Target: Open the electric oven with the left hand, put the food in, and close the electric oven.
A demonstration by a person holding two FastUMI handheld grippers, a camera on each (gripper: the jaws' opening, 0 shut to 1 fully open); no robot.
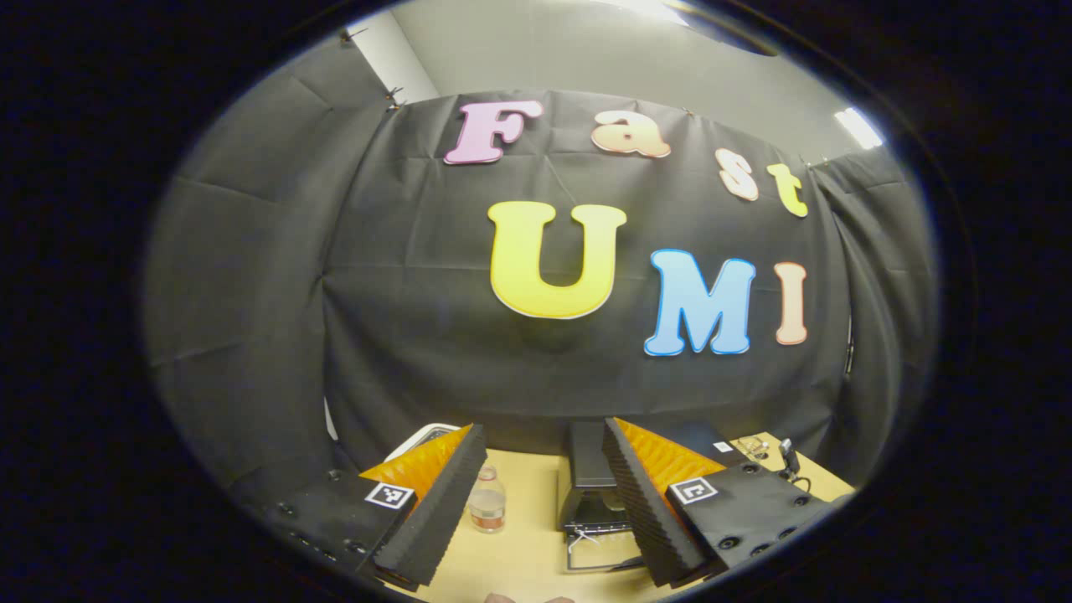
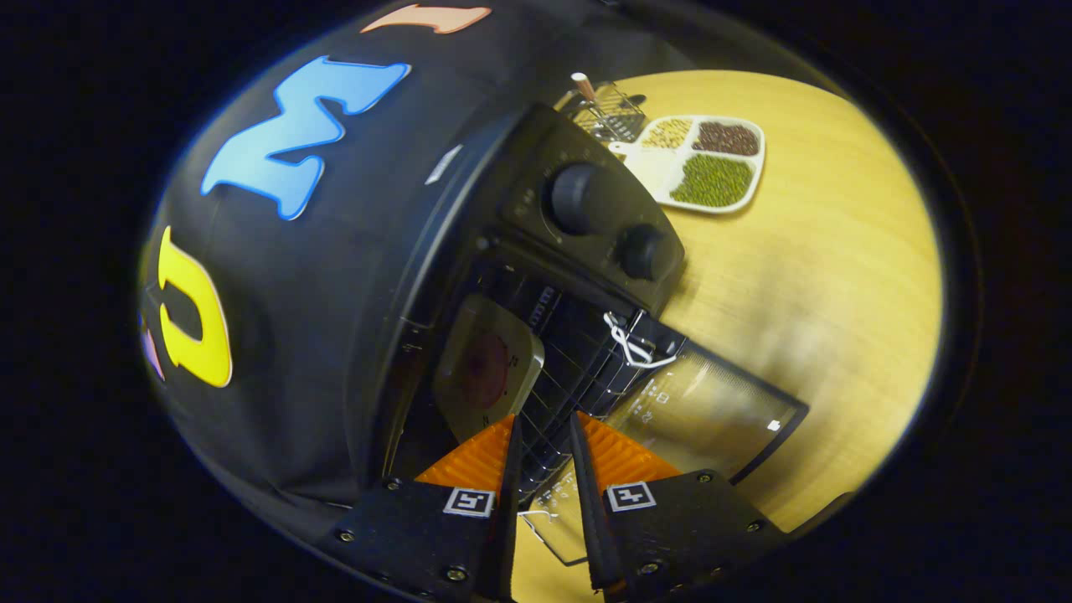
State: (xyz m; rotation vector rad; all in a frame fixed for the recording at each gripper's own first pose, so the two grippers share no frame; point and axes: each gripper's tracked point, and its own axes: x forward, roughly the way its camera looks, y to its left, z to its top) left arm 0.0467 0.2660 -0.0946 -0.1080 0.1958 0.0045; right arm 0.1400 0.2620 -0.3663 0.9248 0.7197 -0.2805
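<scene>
Oven [image 2: 536, 276] sits on the wooden tabletop [image 2: 821, 276] against the black cloth wall, its glass door [image 2: 712, 410] dropped open and lying flat toward 4 o'clock in the right gripper view, with a white cord loop [image 2: 632, 343] tied at the door's top edge. Two round knobs [image 2: 578, 197] stand on the control panel at about 1 o'clock from the cavity. Inside, on the wire rack [image 2: 569, 368], rests a pale square plate [image 2: 490, 368] carrying a dark reddish round piece of food [image 2: 486, 368]. The right tool [image 2: 543, 469] is rolled sideways and points into the cavity from in front of the open door; its fingers stand close together with a narrow slit between them, gripping nothing, and the rack shows through the gap. Beyond the oven, toward 1 o'clock, a white divided tray [image 2: 758, 163] holds green, dark red and pale yellow beans in separate compartments, and a small wire basket [image 2: 607, 113] sits just beside it. In the left gripper view the left tool [image 1: 544, 494] is held high, level and facing the cloth wall, its fingers spread wide apart and empty. Between them, low down, the oven [image 1: 586, 477] appears well apart from the tool with its door down, and a small clear bottle [image 1: 487, 501] stands on the tabletop [image 1: 528, 553] toward 7 o'clock from it.
</scene>
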